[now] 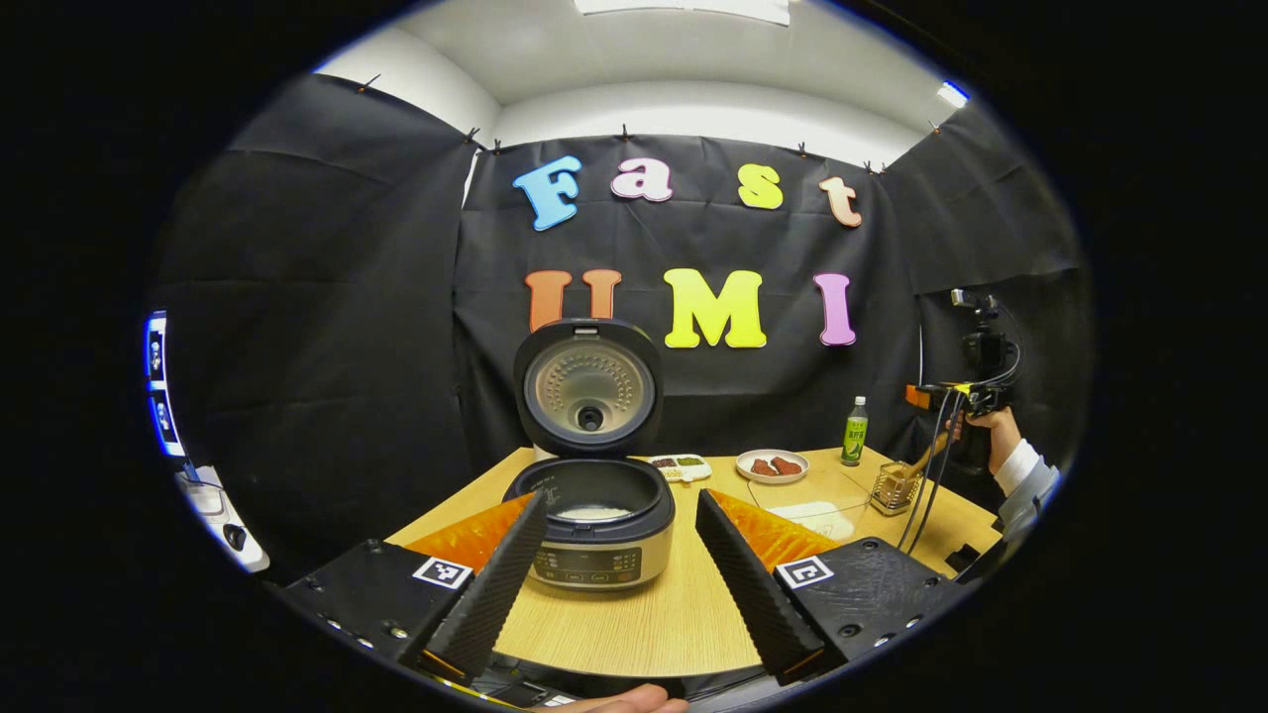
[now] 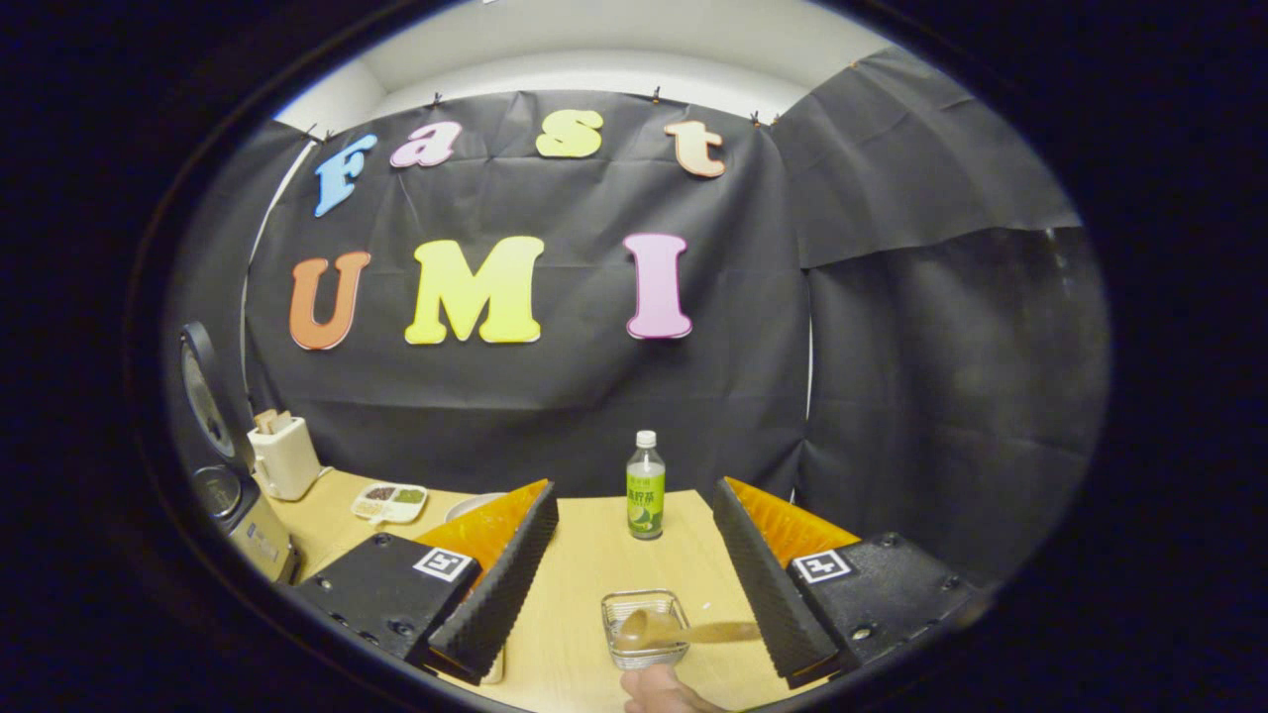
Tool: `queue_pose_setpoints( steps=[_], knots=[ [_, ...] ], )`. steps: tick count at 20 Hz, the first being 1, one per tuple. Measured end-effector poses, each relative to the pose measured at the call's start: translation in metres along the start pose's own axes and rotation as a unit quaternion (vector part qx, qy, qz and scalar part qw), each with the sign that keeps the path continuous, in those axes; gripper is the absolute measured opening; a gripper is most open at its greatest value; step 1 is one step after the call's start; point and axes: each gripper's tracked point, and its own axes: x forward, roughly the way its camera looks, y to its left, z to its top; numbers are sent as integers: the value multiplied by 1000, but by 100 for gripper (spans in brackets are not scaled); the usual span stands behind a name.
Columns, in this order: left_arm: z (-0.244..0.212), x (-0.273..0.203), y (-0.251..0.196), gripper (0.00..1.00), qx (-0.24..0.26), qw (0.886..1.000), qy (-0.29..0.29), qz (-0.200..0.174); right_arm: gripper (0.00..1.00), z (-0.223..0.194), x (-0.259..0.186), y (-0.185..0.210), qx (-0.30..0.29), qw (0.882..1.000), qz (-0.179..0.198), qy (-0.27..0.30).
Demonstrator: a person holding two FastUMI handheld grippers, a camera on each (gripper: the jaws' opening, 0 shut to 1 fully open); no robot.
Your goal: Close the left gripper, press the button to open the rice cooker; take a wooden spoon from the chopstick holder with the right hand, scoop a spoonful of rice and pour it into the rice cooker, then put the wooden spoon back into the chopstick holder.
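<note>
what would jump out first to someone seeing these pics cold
The rice cooker stands out first: in the left gripper view it sits mid-table with its lid raised and pale rice in the pot, framed by the open left tongs. In the right gripper view, the wooden spoon lies across the mesh chopstick holder between the open right tongs, with a green bottle upright behind it.

The open rice cooker (image 1: 592, 515) sits between the left jaws; the chopstick holder (image 2: 646, 626), spoon (image 2: 662, 630) in it, between the right jaws.
</note>
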Motion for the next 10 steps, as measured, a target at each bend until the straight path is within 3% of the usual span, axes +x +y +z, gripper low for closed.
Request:
queue_pose_setpoints(
  steps=[10],
  knots=[
    [61,91,30,96,-7,999,-25,28,100,38,-121,6,16,1000,-11,-13]
  ],
)
